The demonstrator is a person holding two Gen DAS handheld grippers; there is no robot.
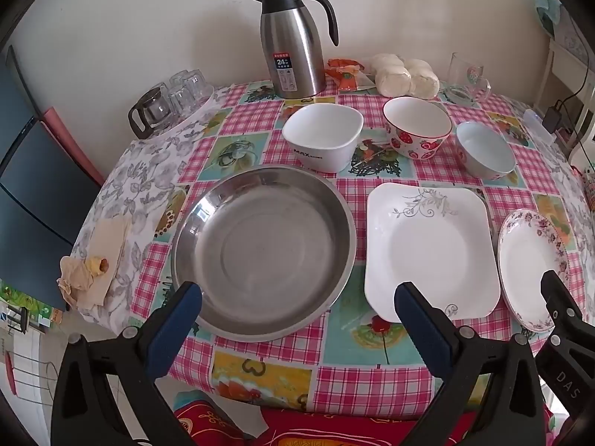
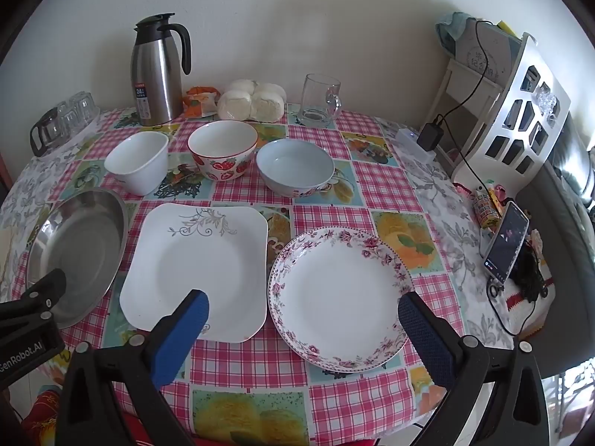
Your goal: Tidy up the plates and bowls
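Note:
A steel round plate, a white square plate and a floral round plate lie in a front row. Behind stand a white square bowl, a strawberry bowl and a pale blue bowl. My left gripper is open and empty above the steel plate's near edge. My right gripper is open and empty above the floral plate's near side.
A steel thermos jug, steamed buns, a glass mug and upturned glasses line the back. A phone, charger and white rack stand right. Crumpled paper lies left.

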